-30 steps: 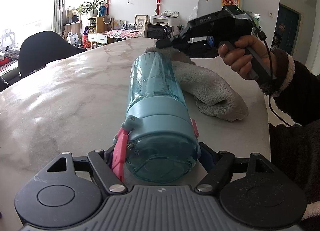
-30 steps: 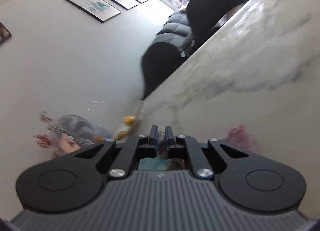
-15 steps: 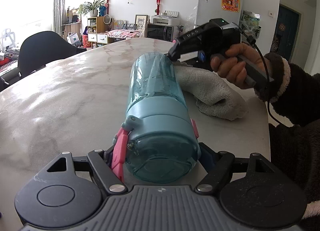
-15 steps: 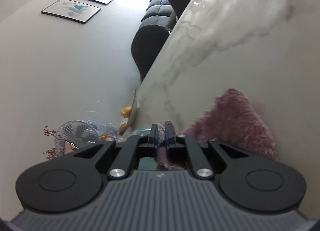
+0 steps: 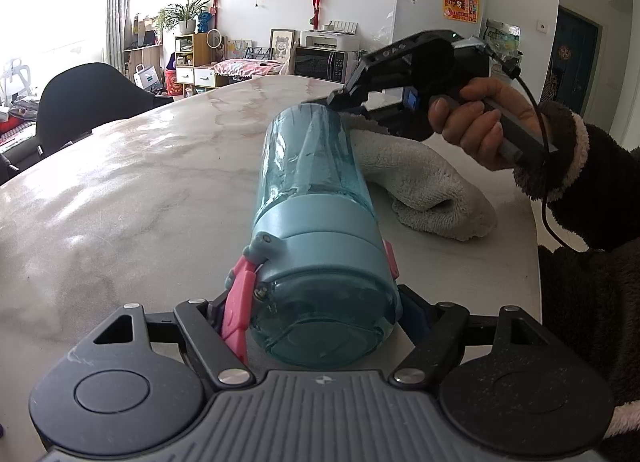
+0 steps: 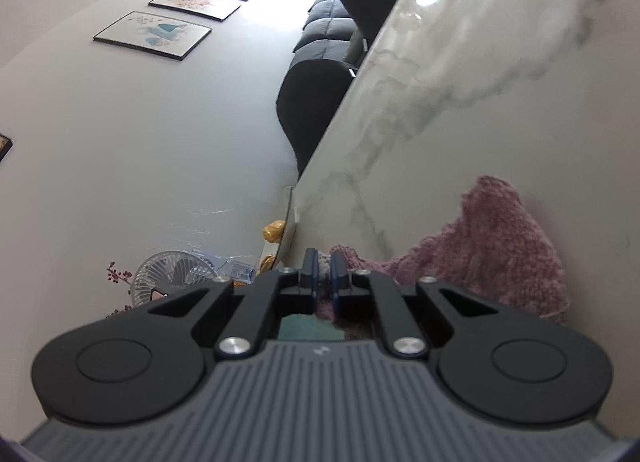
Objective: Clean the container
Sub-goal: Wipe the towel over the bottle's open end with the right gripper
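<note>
A see-through teal bottle (image 5: 316,182) with a light-blue lid and a pink strap lies on its side on the marble table (image 5: 120,190), lid end toward the left wrist camera. My left gripper (image 5: 316,310) is shut on the lid end, one finger on each side. My right gripper (image 5: 337,96), held in a person's hand (image 5: 472,118), sits at the bottle's far end, shut on a fold of the towel (image 5: 420,178). In the right wrist view the right gripper (image 6: 324,262) has its pads almost together with towel (image 6: 488,246) pinched between them; a teal patch shows below.
The towel lies along the bottle's right side, near the table's right edge. A dark sleeve (image 5: 580,182) reaches in from the right. Black chairs (image 5: 80,102) stand at the table's far left. Bare marble stretches left of the bottle.
The right gripper has come down and rolled, ending with its tips at the bottle's far end, and more towel shows in its view. The left gripper and the bottle have not moved.
</note>
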Motion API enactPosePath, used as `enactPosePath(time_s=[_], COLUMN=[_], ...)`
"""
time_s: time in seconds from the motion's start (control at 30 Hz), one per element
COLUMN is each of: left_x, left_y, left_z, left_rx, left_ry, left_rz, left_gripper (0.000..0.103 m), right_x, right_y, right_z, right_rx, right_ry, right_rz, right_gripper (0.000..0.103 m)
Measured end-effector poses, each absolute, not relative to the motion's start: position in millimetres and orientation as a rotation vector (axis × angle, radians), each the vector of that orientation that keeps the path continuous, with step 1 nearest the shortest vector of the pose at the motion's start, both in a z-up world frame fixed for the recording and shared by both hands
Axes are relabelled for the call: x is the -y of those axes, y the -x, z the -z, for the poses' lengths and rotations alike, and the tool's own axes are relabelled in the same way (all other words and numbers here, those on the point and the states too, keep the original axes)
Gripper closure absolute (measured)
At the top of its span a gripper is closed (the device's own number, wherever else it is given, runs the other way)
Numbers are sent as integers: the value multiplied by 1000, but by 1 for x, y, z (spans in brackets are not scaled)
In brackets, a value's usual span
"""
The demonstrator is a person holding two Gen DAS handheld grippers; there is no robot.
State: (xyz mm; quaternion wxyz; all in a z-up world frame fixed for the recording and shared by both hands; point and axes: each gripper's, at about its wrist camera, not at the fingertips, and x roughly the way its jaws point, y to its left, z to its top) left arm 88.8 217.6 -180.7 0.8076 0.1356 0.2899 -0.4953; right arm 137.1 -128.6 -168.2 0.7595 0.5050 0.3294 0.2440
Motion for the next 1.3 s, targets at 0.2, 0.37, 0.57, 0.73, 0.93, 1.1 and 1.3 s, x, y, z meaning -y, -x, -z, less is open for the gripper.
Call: enactPosePath(time_s=[0.2,0.37,0.57,0.73,0.93,1.1,1.3], left_x=[-218,-216,-217,-218,-219,-222,-220], left_y=[-89,-88,-89,-90,-91,-94,-95], left_z=[180,181,181,181,181,181,179], left_rx=[-621,-620,-620,-620,-624,-632,-635], left_ry=[-288,-291,-291,-290,-279,-254,-250], left_rz=[1061,1060,1061,1062,1066,1073,1071], left_gripper=[24,24,24,24,24,24,22], right_x=[129,130,132,127,125,124,133], right_y=[-137,-136,-134,-136,-132,-125,-116], right_z=[178,172,160,173,177,172,167], right_rx=[-734,-734,-701,-723,-704,-683,-651], right_ry=[-1105,-1103,-1091,-1105,-1084,-1066,-1081], right_rz=[-508,-511,-543,-523,-497,-494,-546], right_gripper=[95,94,94,94,94,94,94])
